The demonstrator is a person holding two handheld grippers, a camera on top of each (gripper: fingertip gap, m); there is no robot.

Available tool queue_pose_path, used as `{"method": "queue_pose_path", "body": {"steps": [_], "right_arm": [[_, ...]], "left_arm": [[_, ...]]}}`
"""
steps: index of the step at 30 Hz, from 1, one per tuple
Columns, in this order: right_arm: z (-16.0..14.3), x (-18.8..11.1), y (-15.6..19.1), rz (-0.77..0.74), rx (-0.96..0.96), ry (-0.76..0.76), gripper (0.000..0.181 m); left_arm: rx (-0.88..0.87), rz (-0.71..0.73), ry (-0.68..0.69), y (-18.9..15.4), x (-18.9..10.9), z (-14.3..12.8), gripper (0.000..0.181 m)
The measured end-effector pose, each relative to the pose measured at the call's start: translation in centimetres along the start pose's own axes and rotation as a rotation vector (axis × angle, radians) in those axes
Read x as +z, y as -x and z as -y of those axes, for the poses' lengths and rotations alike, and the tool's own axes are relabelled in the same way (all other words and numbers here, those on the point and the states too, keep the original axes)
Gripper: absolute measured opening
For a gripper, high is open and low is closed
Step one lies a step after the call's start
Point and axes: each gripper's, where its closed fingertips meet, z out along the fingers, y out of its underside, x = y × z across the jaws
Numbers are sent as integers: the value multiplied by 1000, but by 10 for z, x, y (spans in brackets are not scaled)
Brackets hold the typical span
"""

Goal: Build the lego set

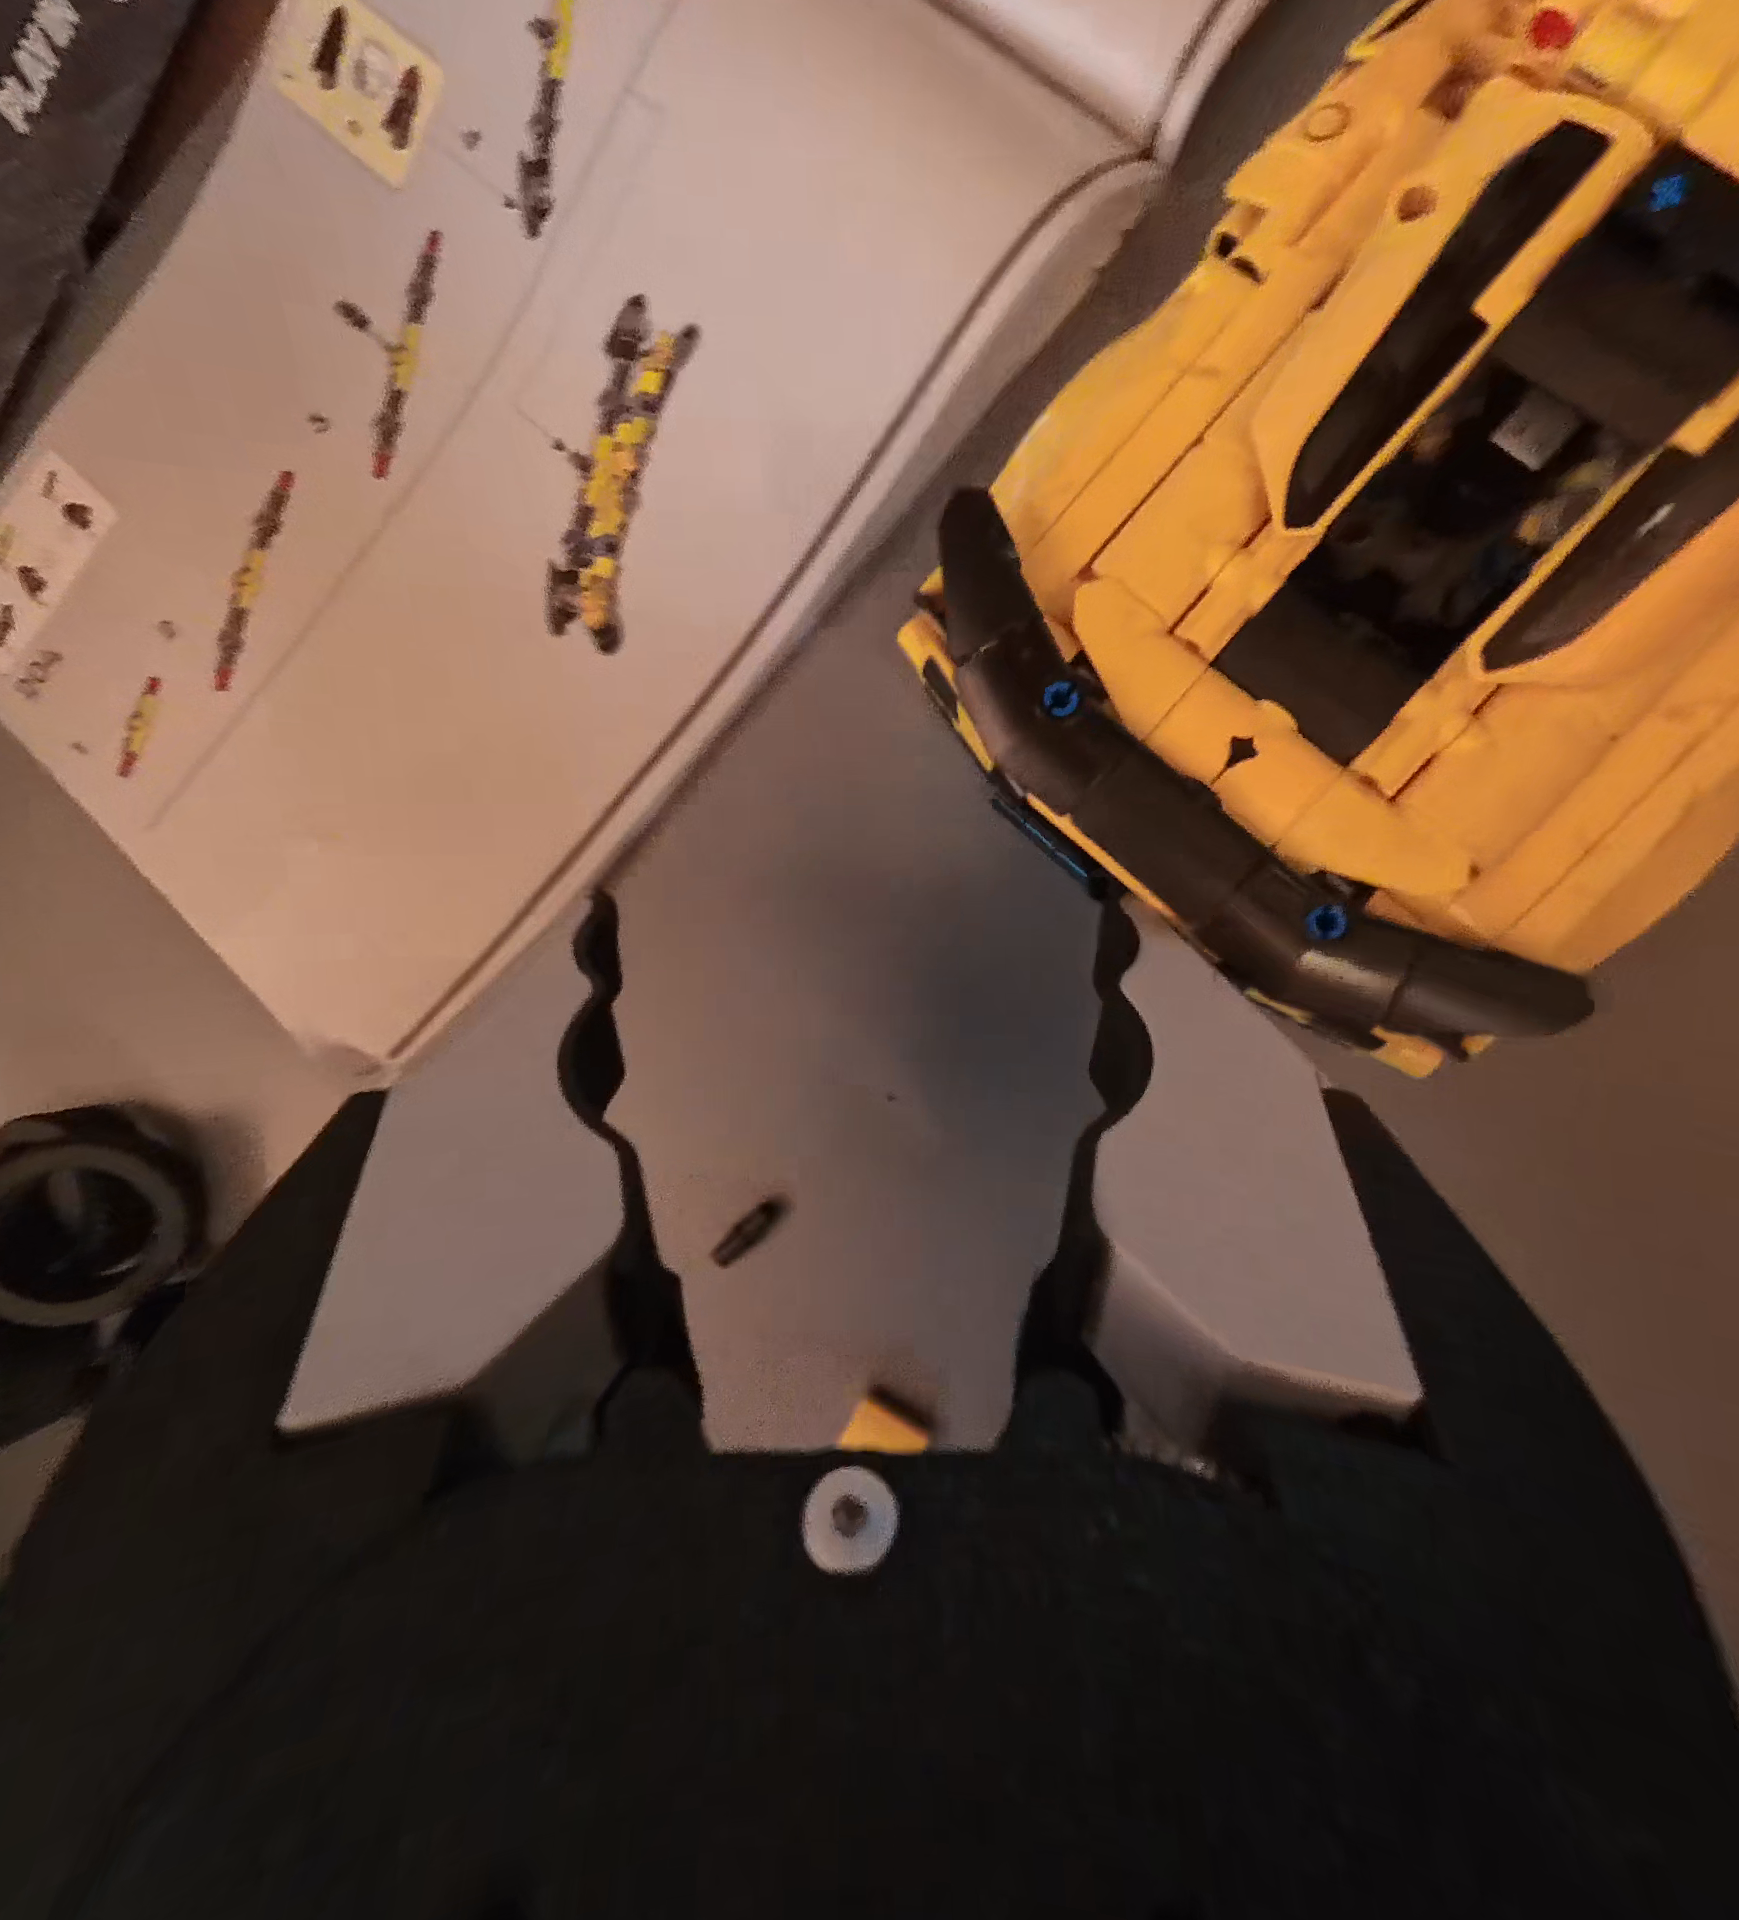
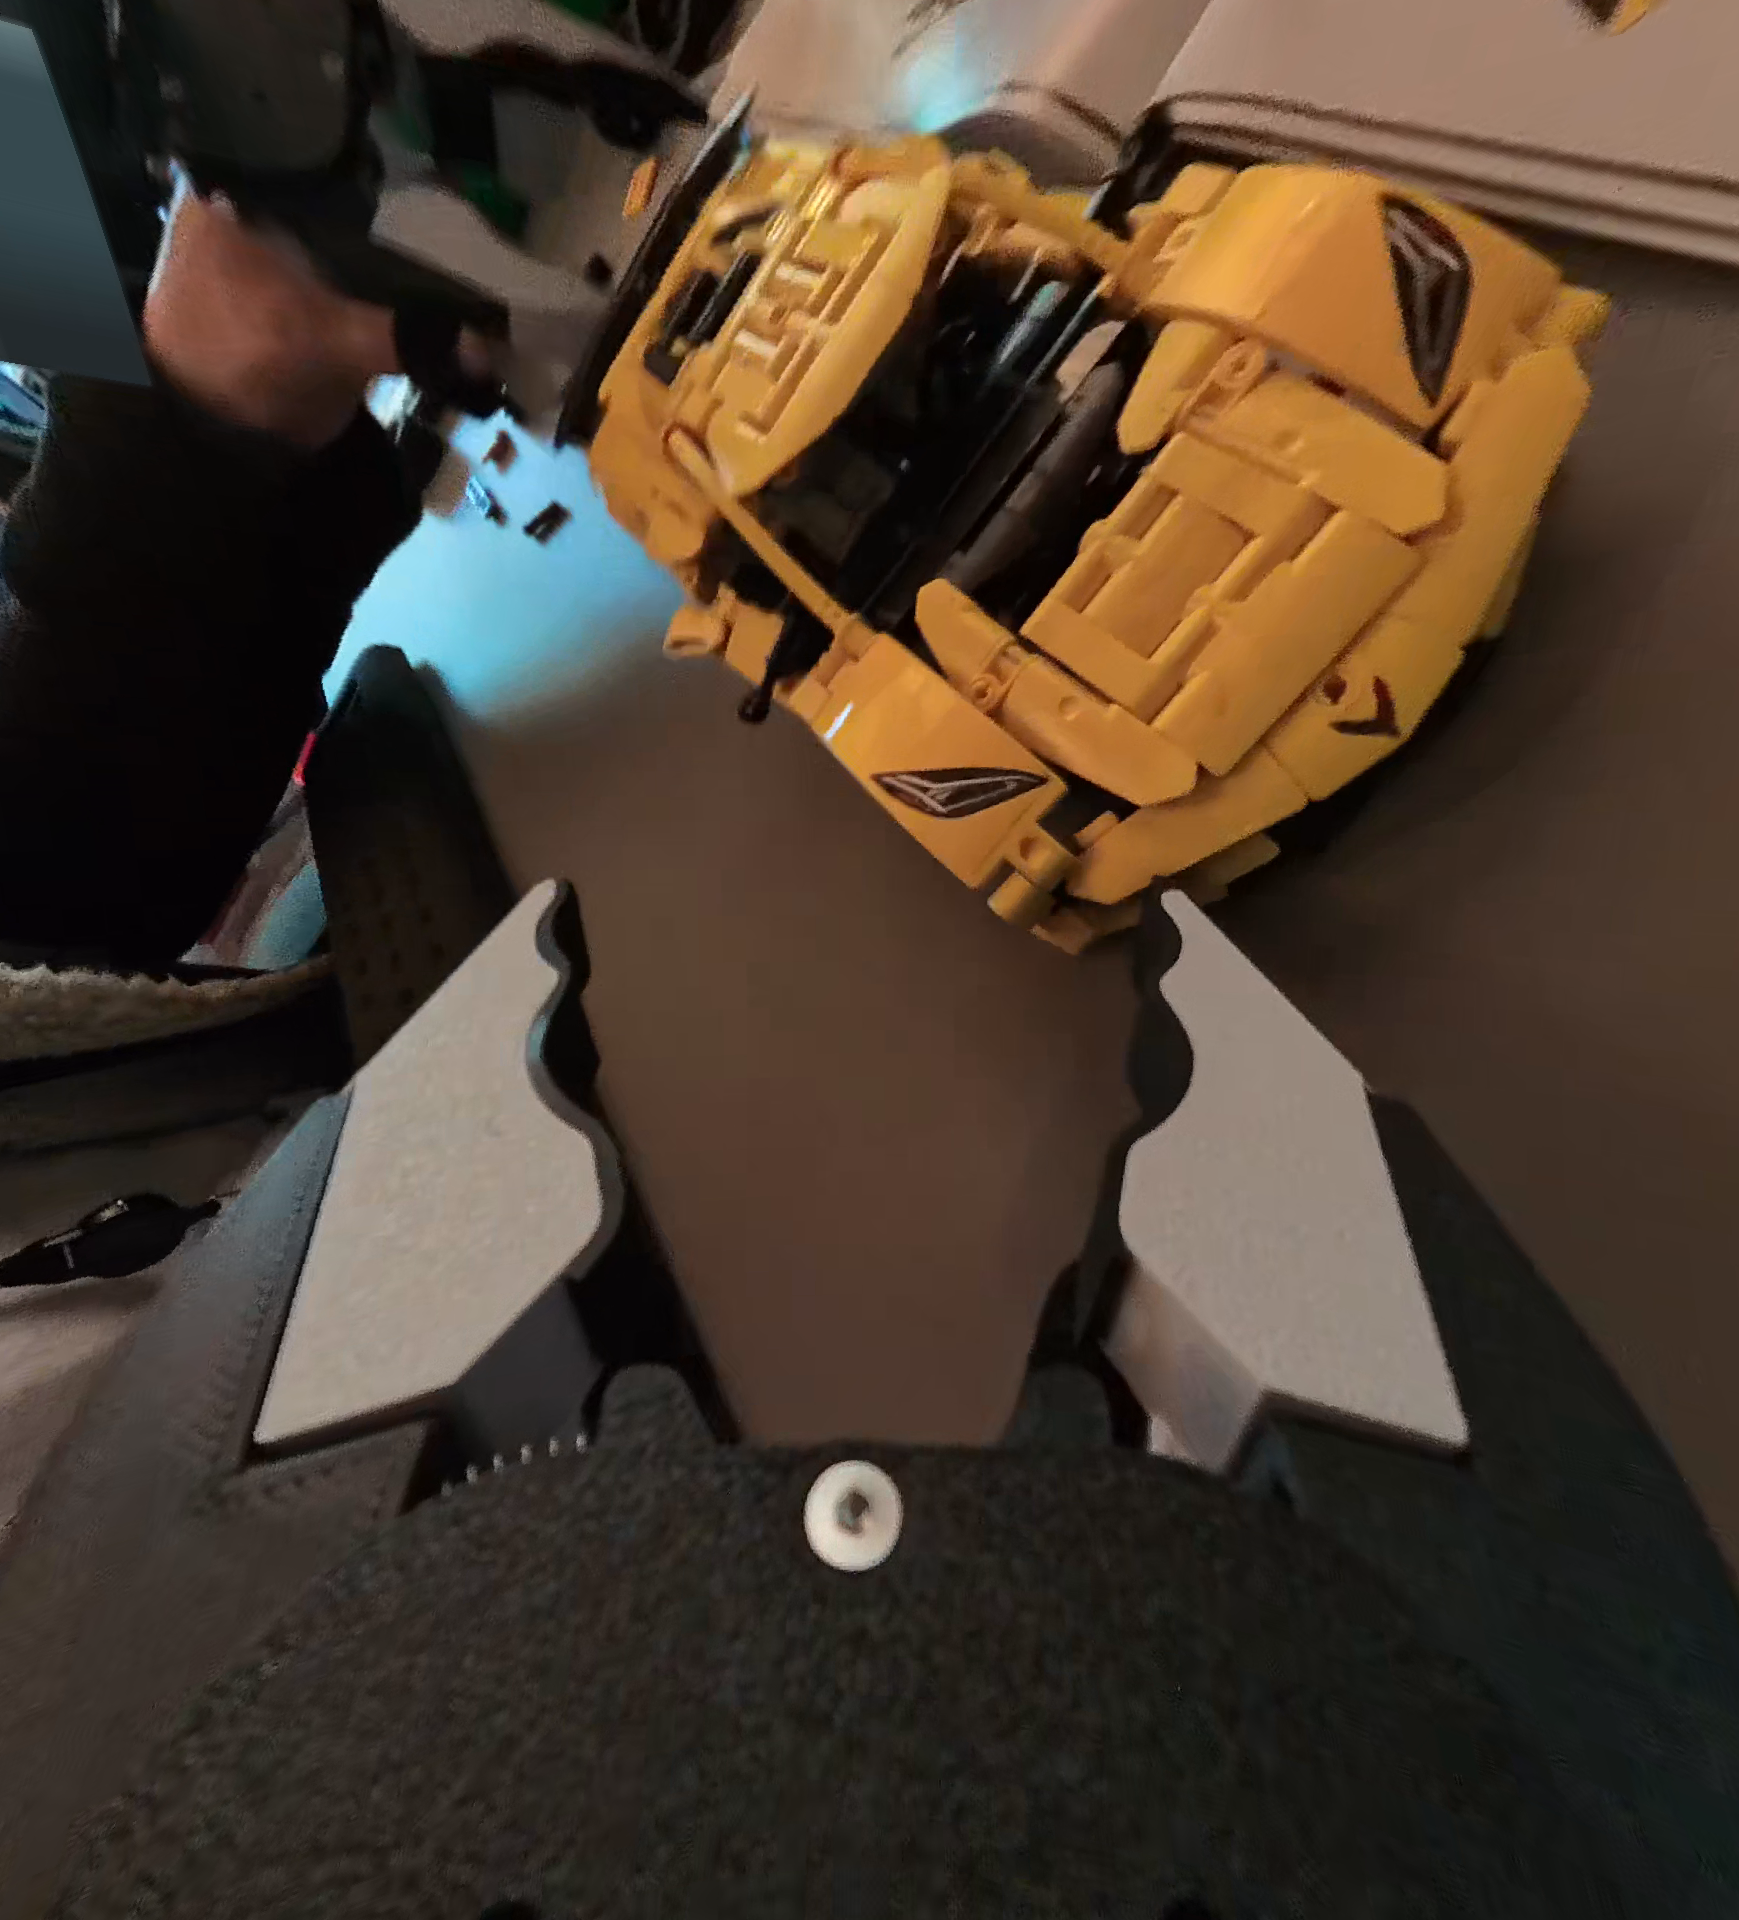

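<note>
Cut-off, blurred and hidden parts in both wrist views

In the left wrist view the yellow car (image 1: pixel 1405 582) ahead and to the right runs off the top and right edges; the instruction booklet (image 1: pixel 408 436) ahead-left is too blurred to make out its diagrams; a small dark pin (image 1: pixel 749 1232) lies between the fingers, its kind unclear; black tyres (image 1: pixel 75 1216) are clipped at the left edge. In the right wrist view the person's hand (image 2: pixel 252 322) far left is motion-blurred.

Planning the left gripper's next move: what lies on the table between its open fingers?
In the left wrist view, a small dark pin lies alone on the grey table between the left gripper fingers.
</note>
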Motion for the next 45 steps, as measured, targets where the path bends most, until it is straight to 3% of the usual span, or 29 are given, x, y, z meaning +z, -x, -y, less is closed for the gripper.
{"method": "queue_pose_path", "body": {"steps": [2, 6, 11, 13, 15, 17, 19, 21, 24, 28, 31, 34, 35, 37, 42, 45], "right_arm": [[-3, 7, 8, 0, -30, 24, 105], [-4, 7, 1, -50, -60, 41, 95], [39, -43, -39, -268, -95, -61, 81], [73, -74, -66, -401, -82, -142, 76], [107, -98, -94, -521, 1, -197, 72], [125, -106, -124, -613, 92, -143, 64], [122, -99, -149, -661, 206, 7, 63], [119, -87, -164, -650, 275, 66, 52], [112, -80, -186, -688, 315, 70, 46], [84, -68, -201, -705, 327, 190, 51], [85, -56, -197, -641, 333, 180, 51], [85, -55, -199, -635, 334, 190, 51], [85, -55, -199, -630, 327, 193, 51], [85, -55, -197, -608, 322, 196, 53], [88, -53, -193, -520, 352, 147, 49], [104, -40, -170, -307, 391, 51, 37]], "left_arm": [[0, 32, -4, 10, 1, 0, 81], [-39, 25, -27, 10, 2, -3, 81], [-99, 49, -53, 30, -15, -3, 81], [-144, 23, -140, 38, -30, 25, 81], [-211, -58, -268, 38, -43, 70, 81], [-302, -204, -403, 30, -52, 119, 81], [-402, -341, -487, 18, -52, 153, 81], [-454, -353, -539, 12, -43, 166, 81], [-465, -275, -585, 12, -23, 153, 81], [-481, -319, -555, 11, -10, 137, 80], [-457, -296, -520, 18, 2, 134, 80], [-386, -323, -374, 19, 28, 139, 78], [-346, -359, -298, 14, 39, 140, 68], [-234, -453, -146, -4, 62, 143, 32], [-49, -510, 15, -39, 97, 153, 17], [-2, -452, 30, -38, 99, 153, 11]]}}
